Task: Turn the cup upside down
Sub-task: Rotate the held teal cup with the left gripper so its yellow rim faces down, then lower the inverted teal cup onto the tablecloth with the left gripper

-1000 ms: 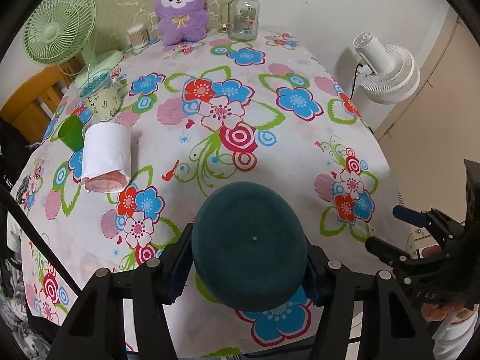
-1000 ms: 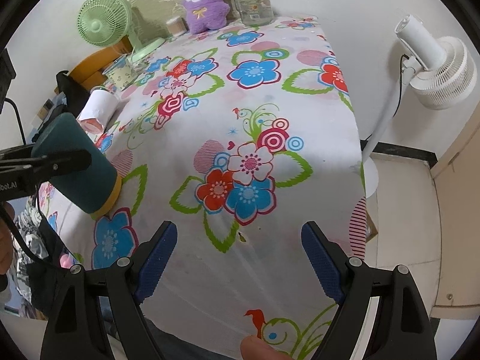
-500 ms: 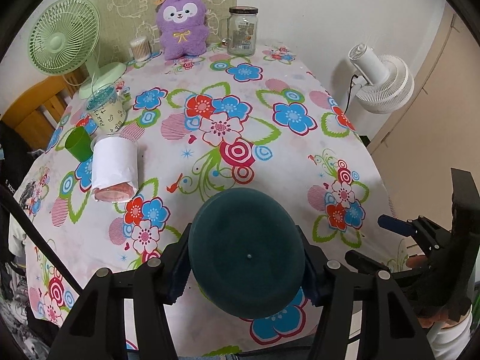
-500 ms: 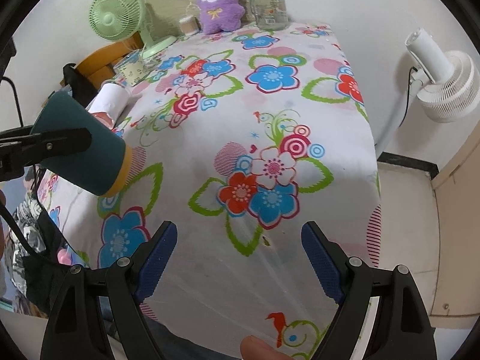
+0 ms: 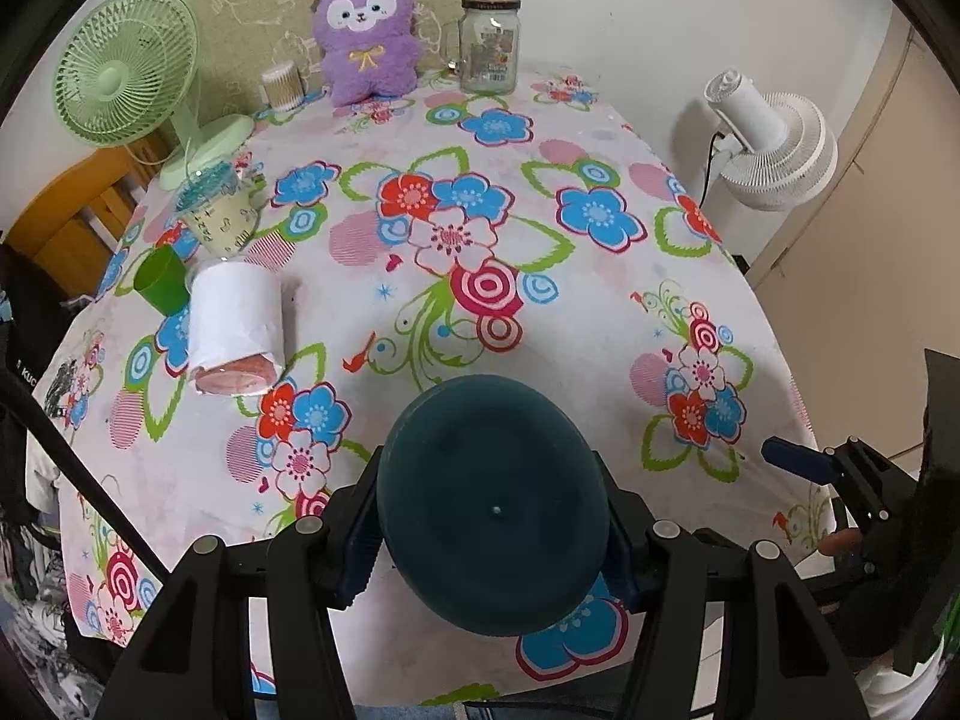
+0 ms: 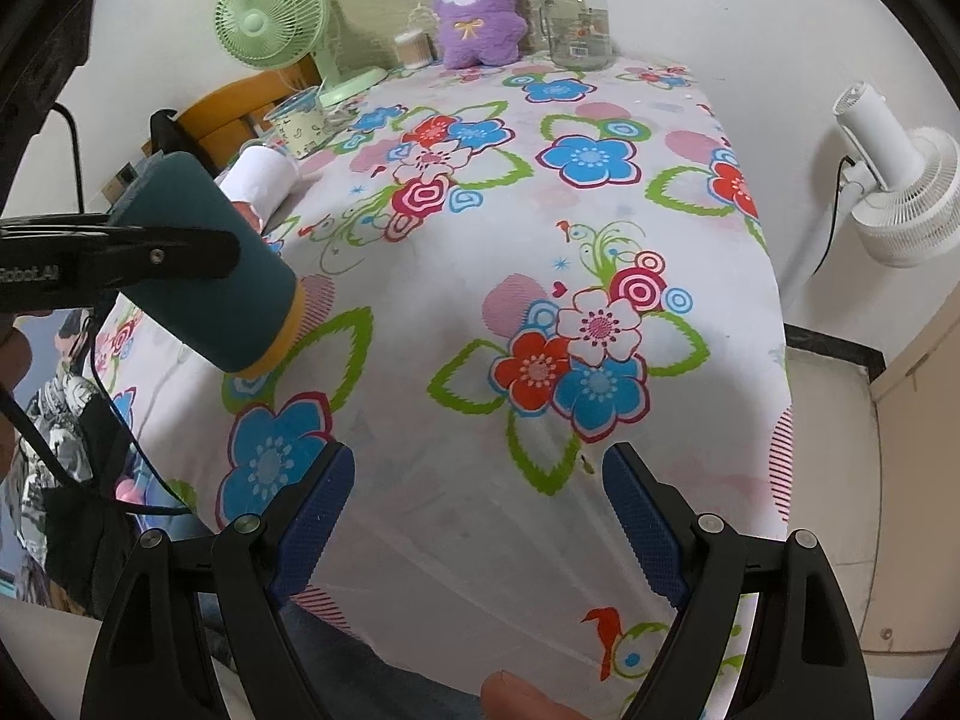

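Observation:
My left gripper [image 5: 489, 525] is shut on a dark teal cup [image 5: 492, 504]; its round base faces the camera. In the right wrist view the cup [image 6: 210, 276] hangs above the table's near left part, tilted, its orange-rimmed mouth pointing down and to the right towards the cloth, with the left gripper [image 6: 144, 258] clamped across it. My right gripper [image 6: 474, 510] is open and empty above the table's near edge; it also shows at the right of the left wrist view [image 5: 828, 468].
The table [image 5: 600, 312] has a flowered cloth. At its left lie a white paper roll [image 5: 234, 324], a small green cup [image 5: 159, 282] and a lidded plastic cup [image 5: 216, 216]. A green fan [image 5: 129, 69], purple plush [image 5: 366, 30] and glass jar [image 5: 489, 42] stand at the back. A white fan [image 5: 774, 150] stands beside the table.
The left gripper has lifted the cup higher and drawn back a little. The cup has tilted so its mouth points more sideways. The right gripper stayed open.

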`<state>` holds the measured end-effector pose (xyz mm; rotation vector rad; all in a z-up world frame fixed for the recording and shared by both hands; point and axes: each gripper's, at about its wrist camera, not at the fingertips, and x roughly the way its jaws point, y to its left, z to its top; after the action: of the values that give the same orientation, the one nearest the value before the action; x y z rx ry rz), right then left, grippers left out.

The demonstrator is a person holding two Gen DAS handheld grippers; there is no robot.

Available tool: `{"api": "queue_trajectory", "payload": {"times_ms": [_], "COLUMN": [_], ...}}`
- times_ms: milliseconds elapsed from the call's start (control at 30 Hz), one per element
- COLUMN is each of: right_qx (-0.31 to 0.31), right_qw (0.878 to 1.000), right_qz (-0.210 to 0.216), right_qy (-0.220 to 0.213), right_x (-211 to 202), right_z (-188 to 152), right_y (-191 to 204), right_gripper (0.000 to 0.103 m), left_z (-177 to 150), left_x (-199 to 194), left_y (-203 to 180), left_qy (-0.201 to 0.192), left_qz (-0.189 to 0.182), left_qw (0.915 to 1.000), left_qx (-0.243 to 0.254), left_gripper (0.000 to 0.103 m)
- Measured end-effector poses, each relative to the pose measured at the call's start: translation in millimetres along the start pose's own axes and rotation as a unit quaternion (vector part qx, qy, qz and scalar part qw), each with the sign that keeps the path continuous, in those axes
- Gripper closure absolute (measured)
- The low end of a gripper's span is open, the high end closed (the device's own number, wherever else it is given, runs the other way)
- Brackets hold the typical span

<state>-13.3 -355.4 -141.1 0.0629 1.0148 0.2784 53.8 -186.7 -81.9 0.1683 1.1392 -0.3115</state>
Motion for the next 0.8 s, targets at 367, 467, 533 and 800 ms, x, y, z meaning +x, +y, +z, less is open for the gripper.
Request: {"api": "queue_trajectory", "payload": {"times_ms": [367,467,533,800], "right_qx": [0.000,0.000,0.000,0.001], "right_qw": [1.000,1.000,1.000,1.000], "right_qz": [-0.001,-0.001,-0.002,-0.008], "right_qy": [0.003,0.004,0.004,0.007], "right_x": [1.9,4.0,5.0,8.6], "right_z": [0.8,2.8,4.2,7.7], "right_y": [0.2,0.3,0.4,1.9], "right_gripper": [0.016,0.016,0.016,0.016], "left_z": [6.1,9.5,12.4,18.8], "left_x": [25.3,28.0,32.6,43.7], "left_y": [5.0,7.6,9.4,14.9], "left_qy": [0.029,0.031,0.038,0.048], "left_qz": [-0.009,-0.013,-0.015,-0.025], "left_qw": [0.9994,0.9993,0.9990,0.9984], "left_qx": [-0.014,-0.018,-0.020,-0.019], "left_gripper": [0.041,0.040,0.035,0.021]}}
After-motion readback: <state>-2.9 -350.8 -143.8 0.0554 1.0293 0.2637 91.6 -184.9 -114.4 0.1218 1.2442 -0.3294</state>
